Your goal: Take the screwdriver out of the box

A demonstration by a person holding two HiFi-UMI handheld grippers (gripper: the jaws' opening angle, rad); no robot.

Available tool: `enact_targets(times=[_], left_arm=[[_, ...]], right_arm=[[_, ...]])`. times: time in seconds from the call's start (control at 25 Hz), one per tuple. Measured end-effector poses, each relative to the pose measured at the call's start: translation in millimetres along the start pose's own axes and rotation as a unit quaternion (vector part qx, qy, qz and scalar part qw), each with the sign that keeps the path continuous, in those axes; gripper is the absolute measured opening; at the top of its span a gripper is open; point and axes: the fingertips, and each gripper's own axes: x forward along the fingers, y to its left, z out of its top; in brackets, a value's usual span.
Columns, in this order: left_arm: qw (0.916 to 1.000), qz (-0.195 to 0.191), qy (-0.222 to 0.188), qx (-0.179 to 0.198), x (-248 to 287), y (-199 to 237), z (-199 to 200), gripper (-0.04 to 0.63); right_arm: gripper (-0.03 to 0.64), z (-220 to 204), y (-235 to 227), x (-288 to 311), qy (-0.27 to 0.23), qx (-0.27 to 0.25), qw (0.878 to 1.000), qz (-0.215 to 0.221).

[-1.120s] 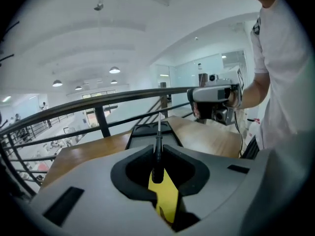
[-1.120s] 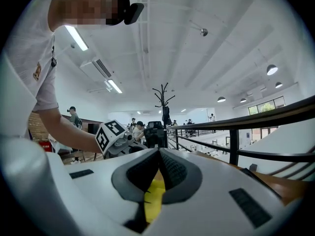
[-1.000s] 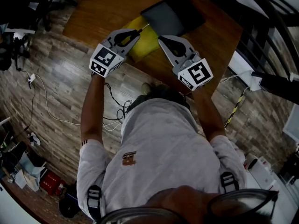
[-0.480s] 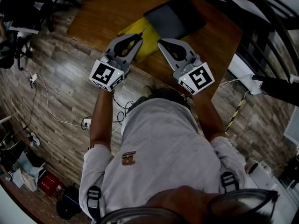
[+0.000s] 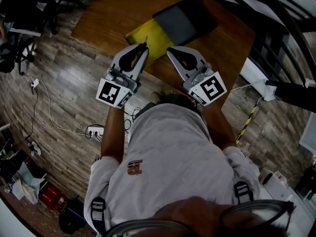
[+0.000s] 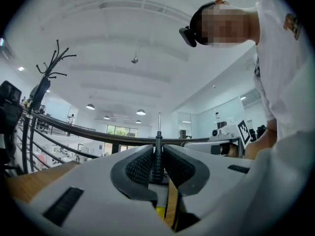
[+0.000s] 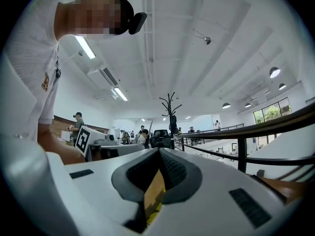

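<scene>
Clamped in the left gripper: the screwdriver, shaft pointing to 12 o'clock over the near edge of the yellow box. Just at 3 o'clock, pressed together and empty, the right gripper. Touching the box at 1 o'clock, a dark panel on the bench.

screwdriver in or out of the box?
Out. The left gripper is shut on the screwdriver, its shaft in open air, not in the yellow box.
</scene>
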Motion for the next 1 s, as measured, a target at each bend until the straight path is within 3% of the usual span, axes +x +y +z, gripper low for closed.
enact_targets(times=[0.28,1.0], left_arm=[[0.9997,0.012,-0.021,-0.010,-11.5,-4.6,5.2,0.074],[0.9996,0.013,-0.022,-0.013,-4.3,-12.8,1.6,0.074]], right_arm=[[0.032,-1.7,9.1,-6.8,-0.005,0.010,1.000,-0.001],[0.031,-1.2,6.5,-17.4,-0.010,0.004,1.000,-0.001]])
